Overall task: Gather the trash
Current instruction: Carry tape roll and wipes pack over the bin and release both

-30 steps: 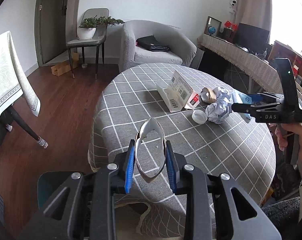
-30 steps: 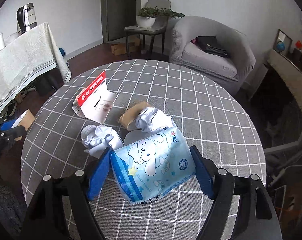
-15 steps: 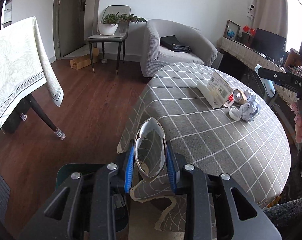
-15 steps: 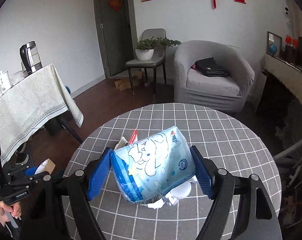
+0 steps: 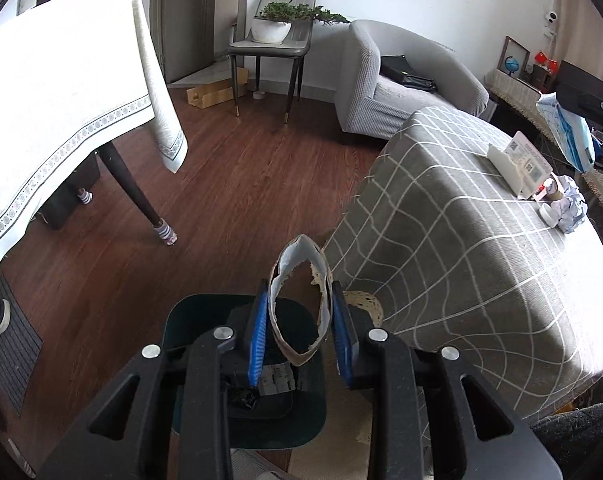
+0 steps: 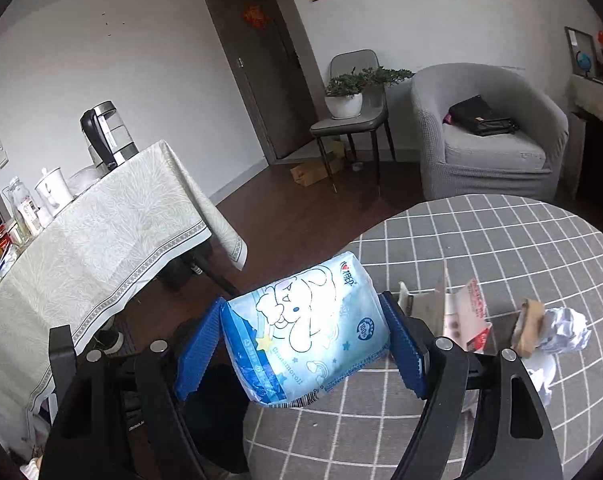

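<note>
Left tool [image 5: 299, 334] angled down off counter [image 5: 461, 248] edge, pads pinching torn cardboard ring [image 5: 299, 300] from both sides, ring upright directly above dark bin [image 5: 205, 320] on floor. Right tool [image 6: 301, 344] raised over counter edge, tilted, pads spread wide yet clamped on blue tissue pack [image 6: 305, 328]. On counter: opened box [image 6: 461, 312], brown scrap [image 6: 527, 328], crumpled paper [image 6: 565, 328], close together, beside right tool.
</note>
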`<state>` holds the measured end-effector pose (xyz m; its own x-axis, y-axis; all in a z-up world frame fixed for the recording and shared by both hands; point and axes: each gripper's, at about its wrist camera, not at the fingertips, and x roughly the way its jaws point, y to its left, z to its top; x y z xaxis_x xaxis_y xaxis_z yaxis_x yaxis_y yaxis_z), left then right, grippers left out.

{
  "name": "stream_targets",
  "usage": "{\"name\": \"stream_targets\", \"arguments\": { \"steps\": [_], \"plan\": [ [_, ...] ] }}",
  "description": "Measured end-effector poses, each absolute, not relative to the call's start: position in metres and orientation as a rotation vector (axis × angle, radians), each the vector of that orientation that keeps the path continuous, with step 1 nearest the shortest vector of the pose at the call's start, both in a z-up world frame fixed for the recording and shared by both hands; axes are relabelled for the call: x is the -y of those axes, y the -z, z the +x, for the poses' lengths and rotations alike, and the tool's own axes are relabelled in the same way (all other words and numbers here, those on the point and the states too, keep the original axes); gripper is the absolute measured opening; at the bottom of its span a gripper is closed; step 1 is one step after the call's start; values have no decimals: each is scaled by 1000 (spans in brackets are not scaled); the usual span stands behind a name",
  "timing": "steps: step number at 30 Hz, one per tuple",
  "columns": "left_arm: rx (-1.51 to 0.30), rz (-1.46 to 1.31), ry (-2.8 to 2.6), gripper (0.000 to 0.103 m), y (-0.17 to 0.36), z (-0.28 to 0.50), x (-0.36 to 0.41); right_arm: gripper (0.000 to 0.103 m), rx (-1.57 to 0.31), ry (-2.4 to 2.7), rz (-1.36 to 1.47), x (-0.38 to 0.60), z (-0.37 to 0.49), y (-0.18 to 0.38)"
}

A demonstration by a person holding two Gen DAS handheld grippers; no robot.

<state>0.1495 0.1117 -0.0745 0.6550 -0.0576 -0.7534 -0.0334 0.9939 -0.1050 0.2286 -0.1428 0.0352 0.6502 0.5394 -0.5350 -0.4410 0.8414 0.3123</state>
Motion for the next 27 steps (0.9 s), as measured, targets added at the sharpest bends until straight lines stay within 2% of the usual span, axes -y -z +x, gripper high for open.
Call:
{"name": "stream_targets", "arguments": {
  "steps": [27],
  "plan": [
    [-1240, -145, -48, 33, 178, 142, -181, 78, -817, -778, 23, -28, 219, 18]
  ]
}}
